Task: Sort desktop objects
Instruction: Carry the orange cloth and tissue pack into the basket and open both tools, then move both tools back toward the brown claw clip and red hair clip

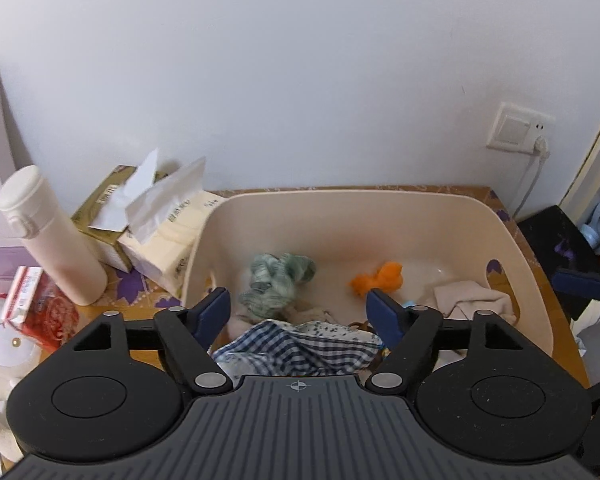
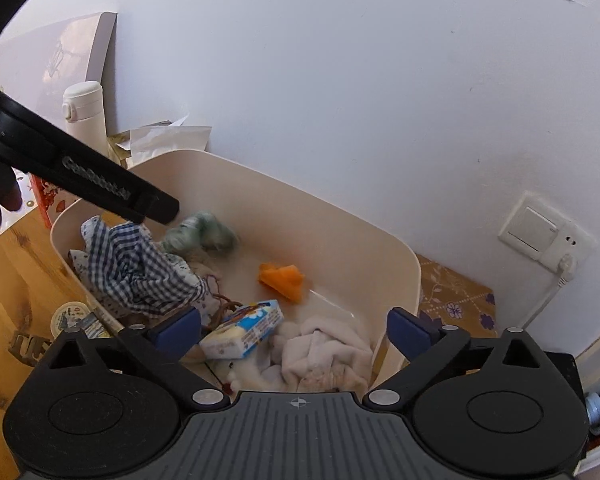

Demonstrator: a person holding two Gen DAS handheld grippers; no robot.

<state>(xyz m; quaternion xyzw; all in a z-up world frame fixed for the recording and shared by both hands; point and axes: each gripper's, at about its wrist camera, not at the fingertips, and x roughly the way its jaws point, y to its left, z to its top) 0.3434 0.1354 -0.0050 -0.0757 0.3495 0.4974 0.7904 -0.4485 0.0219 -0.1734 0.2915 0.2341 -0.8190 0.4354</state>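
Claws first: the left claw [image 1: 296, 312] stands spread over the near rim of the cream bin [image 1: 512, 236], nothing between its pads, and the right claw [image 2: 294, 332] is likewise wide apart and empty above the bin's other side. Just below them lie a checked cloth [image 1: 296, 344], a small carton [image 2: 244, 328] and a pale towel [image 2: 324, 348], presumably dropped in as sorted. Farther in sit a green bundle [image 1: 276, 280] and an orange scrap [image 1: 380, 278]. Beyond, on the table [image 1: 140, 312], a white flask [image 1: 48, 236] and tissue boxes [image 1: 160, 240] remain outside.

Matte black two-finger left gripper [image 1: 298, 304] with blue pads [image 1: 214, 312], silver pivot screws, ribbed grey base — right gripper [image 2: 294, 330] identical, crosshair mark
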